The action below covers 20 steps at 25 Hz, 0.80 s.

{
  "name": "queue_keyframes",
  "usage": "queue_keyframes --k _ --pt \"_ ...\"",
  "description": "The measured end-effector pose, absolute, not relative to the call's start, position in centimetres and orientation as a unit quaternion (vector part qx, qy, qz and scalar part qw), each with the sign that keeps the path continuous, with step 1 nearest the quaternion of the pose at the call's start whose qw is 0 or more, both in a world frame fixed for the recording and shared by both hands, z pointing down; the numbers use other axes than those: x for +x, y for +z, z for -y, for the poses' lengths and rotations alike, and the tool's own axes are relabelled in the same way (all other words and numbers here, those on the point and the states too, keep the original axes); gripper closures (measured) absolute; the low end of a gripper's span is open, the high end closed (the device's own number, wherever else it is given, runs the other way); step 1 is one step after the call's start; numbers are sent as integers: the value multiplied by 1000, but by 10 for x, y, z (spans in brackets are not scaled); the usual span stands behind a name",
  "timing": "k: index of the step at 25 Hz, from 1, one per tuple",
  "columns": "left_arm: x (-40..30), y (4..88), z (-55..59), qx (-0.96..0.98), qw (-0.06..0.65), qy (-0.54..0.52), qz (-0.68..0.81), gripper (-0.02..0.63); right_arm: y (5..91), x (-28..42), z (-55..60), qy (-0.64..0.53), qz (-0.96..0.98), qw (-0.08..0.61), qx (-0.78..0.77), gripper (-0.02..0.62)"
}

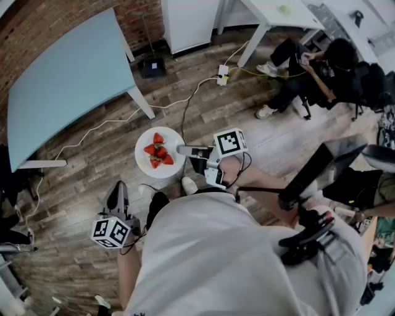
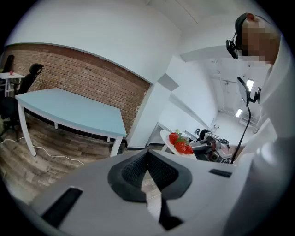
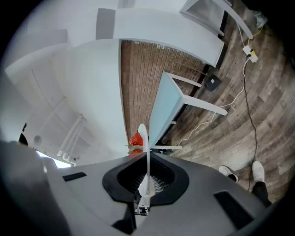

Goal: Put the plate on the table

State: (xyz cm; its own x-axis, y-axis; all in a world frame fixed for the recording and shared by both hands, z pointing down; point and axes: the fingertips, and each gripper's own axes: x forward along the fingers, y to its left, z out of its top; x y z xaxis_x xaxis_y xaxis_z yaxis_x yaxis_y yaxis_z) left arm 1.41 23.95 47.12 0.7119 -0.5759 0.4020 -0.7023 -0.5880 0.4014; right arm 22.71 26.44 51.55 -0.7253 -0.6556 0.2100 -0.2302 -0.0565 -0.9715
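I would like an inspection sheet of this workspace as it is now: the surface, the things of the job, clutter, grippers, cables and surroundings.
Surface: light blue table, nothing seen on it.
Job's things: white plate carrying strawberries, held in the air above the wood floor, not yet on the table.
Clutter: black box on the floor near a table leg.
Grippers: right gripper shut on the plate's rim; left gripper with fingers together, nothing between them.
Cables: white cable and black cable lie across the floor, meeting at a power strip.
Surroundings: brick wall; seated person.
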Motion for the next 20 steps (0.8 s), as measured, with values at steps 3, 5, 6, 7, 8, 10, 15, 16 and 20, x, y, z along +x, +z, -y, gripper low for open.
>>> queue_keyframes --k 3,5,6,7,8,10,15,16,20 --pt "13 472 -246 883 275 117 363 606 514 225 -267 -647 -668 163 -329 578" --pt "11 471 -248 881 276 119 366 606 515 223 -268 -650 -667 157 -330 578" --pt "11 471 -248 880 276 118 367 606 516 222 -268 -653 -665 155 -328 578" --pt "9 472 -249 879 277 118 369 606 517 221 -268 -655 -664 153 -326 578" --pt "8 473 -249 879 277 116 371 605 518 220 -268 -657 -663 152 -326 578" --pt "4 476 -251 878 278 111 373 606 520 221 -269 -660 -660 149 -328 578" --pt "-2 473 -256 871 283 114 385 606 520 216 -270 -661 -664 147 -318 578" --pt "-5 473 -256 870 282 111 388 606 520 214 -269 -661 -666 147 -314 578" --pt "-23 470 -253 868 276 98 400 606 524 200 -265 -662 -670 136 -308 578"
